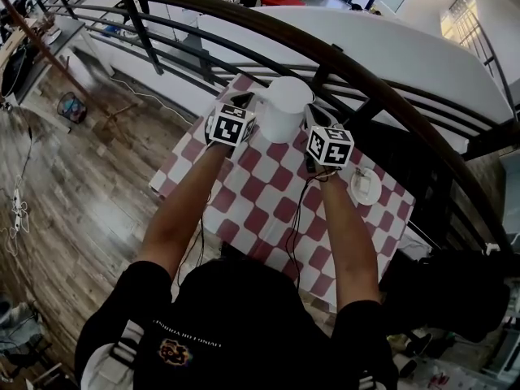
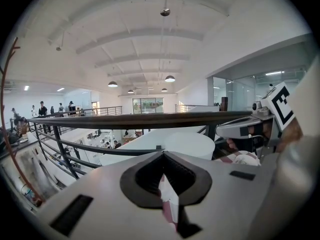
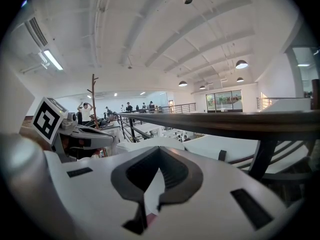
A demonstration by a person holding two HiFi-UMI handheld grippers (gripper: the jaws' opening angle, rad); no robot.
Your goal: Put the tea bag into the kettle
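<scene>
Not much progress to report, honestly. Both of my hands are up at the white kettle (image 1: 286,108), which stands on the checked cloth at the far side of the desk (image 1: 244,210), right by the railing. One hand is on each side of it.

The left hand-held gripper (image 2: 162,156) has its jaws closed tip to tip. All I see in the gap behind the tips is the red-and-white cloth below, so it's carrying nothing. The right hand-held gripper (image 3: 159,166) is the same: pinched fully shut, with no bag or string in it that I can make out.

There's a small white dish (image 1: 365,187) off to my right, near the right hand but apart from it. The little thing lying on it is my best guess for the tea bag (image 1: 363,182), though it's too small to be sure. I also can't tell whether the kettle's lid is on or off.

So my read is that nothing is done yet. The bag hasn't been picked up, carried over or dropped in.
</scene>
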